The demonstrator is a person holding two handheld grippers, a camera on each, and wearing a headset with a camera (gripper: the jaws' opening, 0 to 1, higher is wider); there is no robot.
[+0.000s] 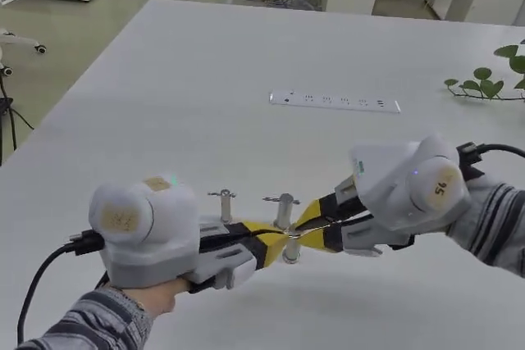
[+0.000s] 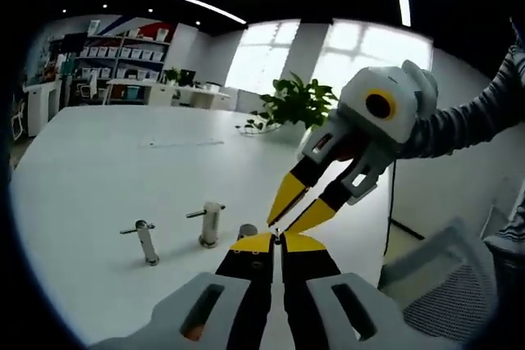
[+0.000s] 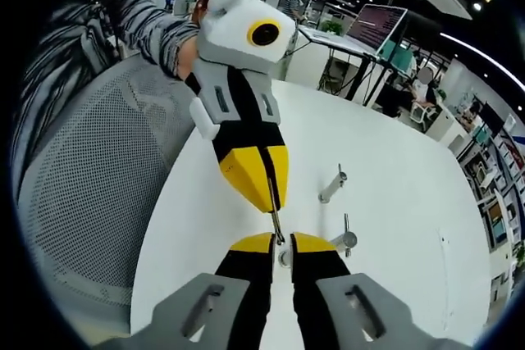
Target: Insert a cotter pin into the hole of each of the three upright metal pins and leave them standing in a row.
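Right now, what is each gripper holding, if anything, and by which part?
A cotter pin spans both: left gripper pinches one end, right gripper the other, over the nearest metal pin.

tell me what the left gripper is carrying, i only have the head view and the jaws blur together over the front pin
Observer: The right gripper view shows a thin cotter pin sticking out of the left gripper, whose jaws are shut on it.
Operator: where does its free end go
Observer: It ends at the right gripper, by the round top of the third metal pin, which shows in the gap between those jaws.
Operator: is it in the hole yet
Observer: Cannot tell. The left gripper view puts that pin's head just beside the left jaws' tips, with its hole hidden.
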